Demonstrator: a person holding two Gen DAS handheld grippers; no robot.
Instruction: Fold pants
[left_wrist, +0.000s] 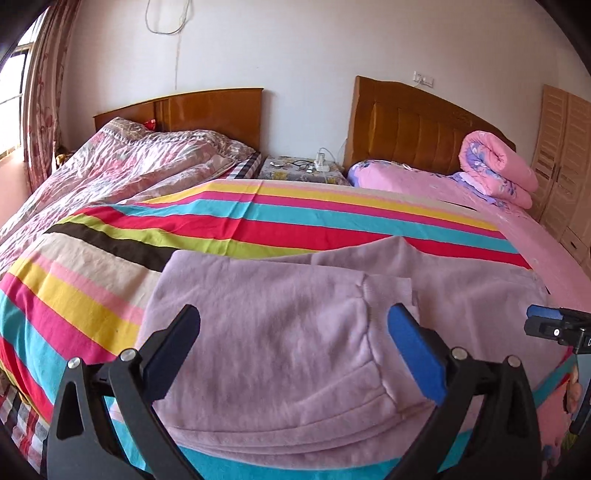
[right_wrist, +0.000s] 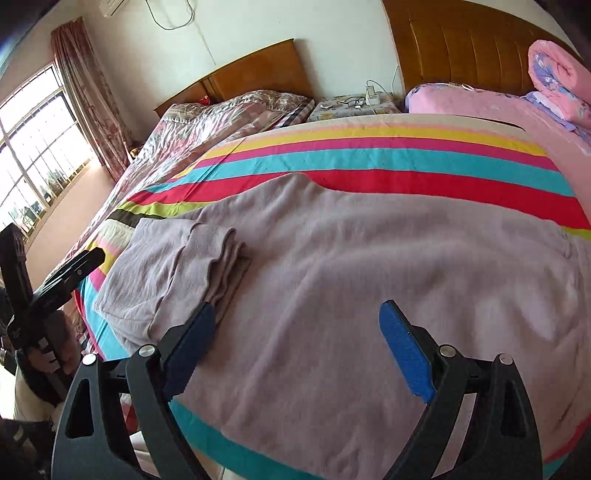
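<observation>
Lilac fleece pants (left_wrist: 280, 332) lie on a striped bedspread (left_wrist: 258, 218), folded lengthwise, with the leg ends turned back onto the rest at the left (right_wrist: 173, 269). My left gripper (left_wrist: 293, 328) is open and empty just above the folded leg end. My right gripper (right_wrist: 297, 325) is open and empty above the wider part of the pants (right_wrist: 369, 277). The right gripper's tip shows at the right edge of the left wrist view (left_wrist: 554, 325). The left gripper shows at the left edge of the right wrist view (right_wrist: 70, 273).
A second bed with a crumpled floral quilt (left_wrist: 129, 170) lies to the left. A nightstand (left_wrist: 303, 170) with cables stands between the wooden headboards. A pink sheet and rolled pink quilt (left_wrist: 495, 166) lie at the right. A window (right_wrist: 33, 147) and wardrobe (left_wrist: 565, 155) flank the room.
</observation>
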